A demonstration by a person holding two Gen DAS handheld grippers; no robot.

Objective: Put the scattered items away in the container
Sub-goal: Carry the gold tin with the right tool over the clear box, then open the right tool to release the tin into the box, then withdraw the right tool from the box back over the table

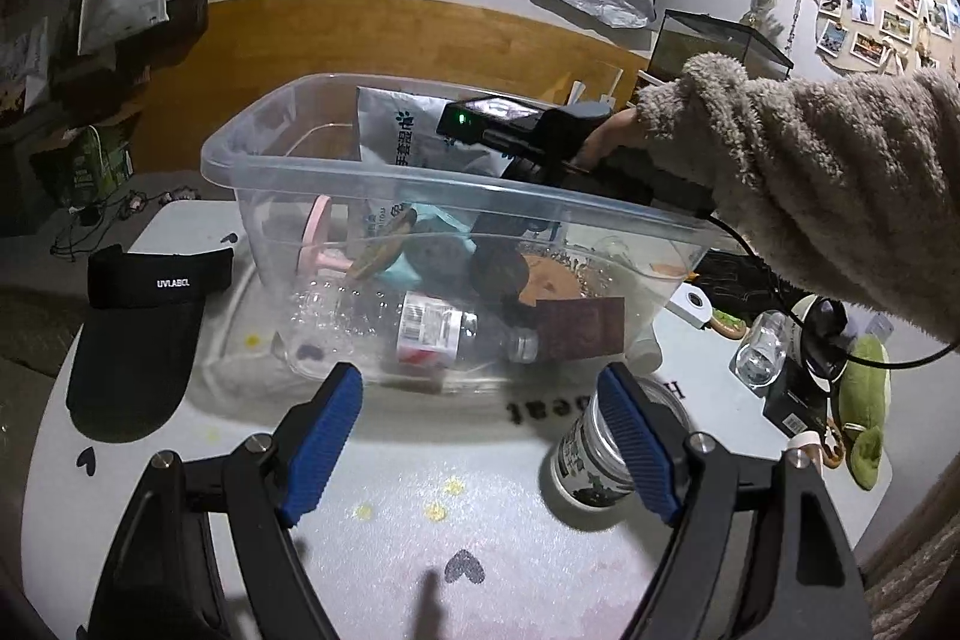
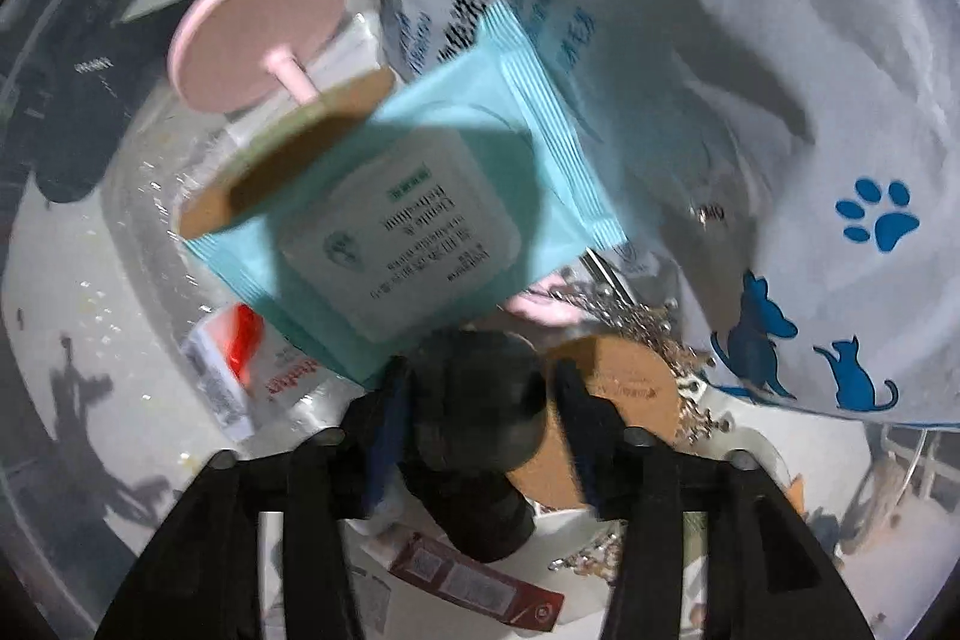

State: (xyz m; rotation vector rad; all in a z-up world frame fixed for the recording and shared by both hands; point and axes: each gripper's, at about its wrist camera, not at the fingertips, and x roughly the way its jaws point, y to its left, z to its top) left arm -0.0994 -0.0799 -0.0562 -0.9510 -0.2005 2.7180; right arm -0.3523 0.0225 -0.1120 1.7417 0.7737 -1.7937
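A clear plastic bin [image 1: 360, 172] stands on the white table [image 1: 420, 520]. It holds a plastic bottle [image 1: 414, 328], a teal wipes pack [image 2: 432, 196], a pink stand [image 2: 258, 34], a paw-print pouch [image 2: 750, 70], a brown box [image 1: 579, 328] and cork coasters [image 2: 624, 376]. My right gripper [image 2: 480, 388] is inside the bin, its jaws around a dark round object [image 2: 480, 394]; the tool also shows in the left wrist view [image 1: 540, 136]. My left gripper [image 1: 480, 436] is open and empty above the table in front of the bin, its right finger beside a small jar [image 1: 594, 454].
A black visor cap [image 1: 138, 340] lies left of the bin. At the right are a drinking glass [image 1: 762, 349], a black box [image 1: 798, 406], a green plush toy [image 1: 864, 412], a white tape roll [image 1: 696, 304] and a cable.
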